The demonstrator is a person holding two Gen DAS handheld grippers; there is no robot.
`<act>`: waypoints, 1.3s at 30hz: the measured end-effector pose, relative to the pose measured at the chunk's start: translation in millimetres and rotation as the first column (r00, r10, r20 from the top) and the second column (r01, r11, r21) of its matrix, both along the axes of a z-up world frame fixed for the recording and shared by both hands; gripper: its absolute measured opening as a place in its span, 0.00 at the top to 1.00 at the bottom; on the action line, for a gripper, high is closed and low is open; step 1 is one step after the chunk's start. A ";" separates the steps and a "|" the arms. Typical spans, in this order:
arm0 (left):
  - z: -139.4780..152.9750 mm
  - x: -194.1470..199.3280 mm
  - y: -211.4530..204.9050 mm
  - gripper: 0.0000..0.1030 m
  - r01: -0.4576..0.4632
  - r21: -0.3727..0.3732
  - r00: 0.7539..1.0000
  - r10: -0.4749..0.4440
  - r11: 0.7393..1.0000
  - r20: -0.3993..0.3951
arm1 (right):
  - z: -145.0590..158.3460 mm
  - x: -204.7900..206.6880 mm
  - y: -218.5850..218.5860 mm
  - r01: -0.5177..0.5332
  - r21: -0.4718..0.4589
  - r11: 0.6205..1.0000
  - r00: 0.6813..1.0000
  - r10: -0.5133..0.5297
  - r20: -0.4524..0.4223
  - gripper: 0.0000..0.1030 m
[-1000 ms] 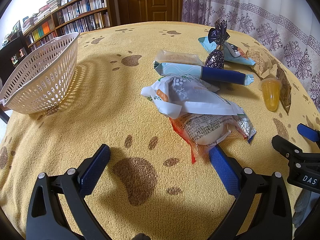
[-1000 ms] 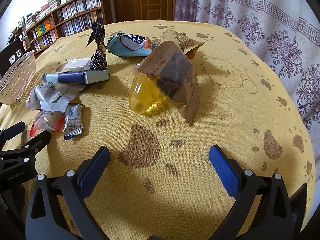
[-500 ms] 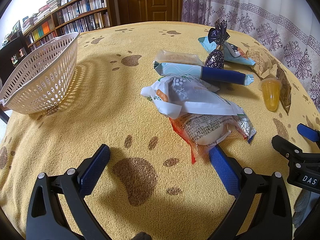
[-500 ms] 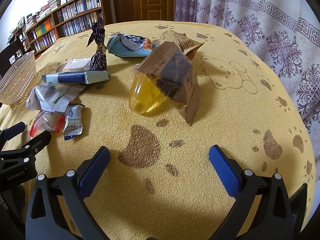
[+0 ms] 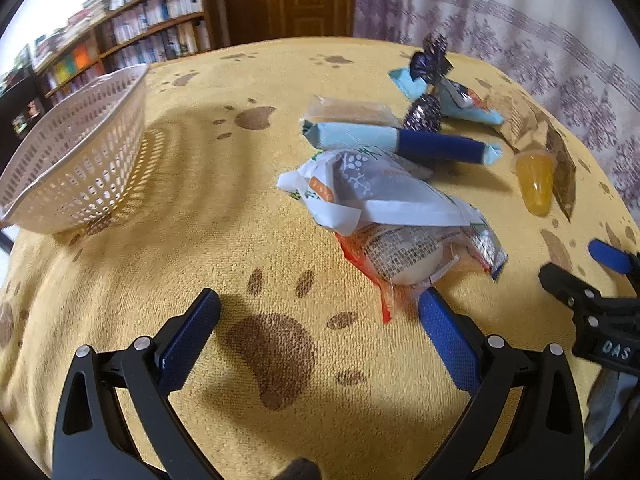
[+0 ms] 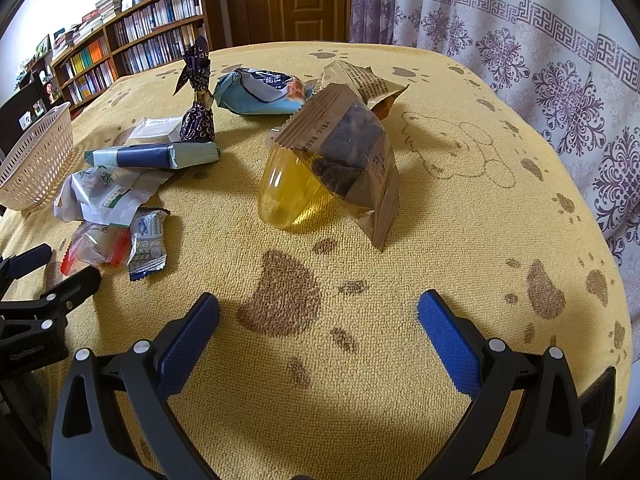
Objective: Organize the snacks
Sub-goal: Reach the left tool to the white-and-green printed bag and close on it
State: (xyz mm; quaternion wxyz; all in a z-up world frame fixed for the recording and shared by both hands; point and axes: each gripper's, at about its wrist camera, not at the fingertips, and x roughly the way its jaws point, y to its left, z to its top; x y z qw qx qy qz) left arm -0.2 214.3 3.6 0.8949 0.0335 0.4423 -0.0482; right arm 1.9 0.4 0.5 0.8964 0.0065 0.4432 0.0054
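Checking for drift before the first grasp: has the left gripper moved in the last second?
Barely: the left gripper has only shaken; the basket and red-edged packet sit where they did in its view.

Black gripper (image 5: 316, 312) — blue pads (image 5: 448, 338)

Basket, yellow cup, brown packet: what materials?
Basket: likely moulded plastic, matte off-white, with a regular hole grid. Yellow cup: clear glossy plastic, probably; light passes through it. Brown packet: kraft-paper look, matte, crimped zigzag edge, with a clear window.
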 end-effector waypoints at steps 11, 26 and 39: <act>19.8 -0.5 14.7 0.03 0.033 -0.076 0.999 -0.030 0.997 0.037 | 1.4 -0.8 -3.2 -0.006 0.023 1.000 1.000 0.006 0.007 0.05; 38.7 43.4 -20.2 0.03 0.094 -0.062 0.994 -0.090 0.994 0.066 | 1.4 -0.8 -3.1 -0.005 0.024 1.000 1.000 0.005 0.007 0.05; 10.4 86.2 -37.3 0.03 0.056 -0.034 0.998 -0.057 0.998 -0.022 | 1.4 -1.1 -2.8 -0.006 0.021 1.000 1.000 0.006 0.007 0.05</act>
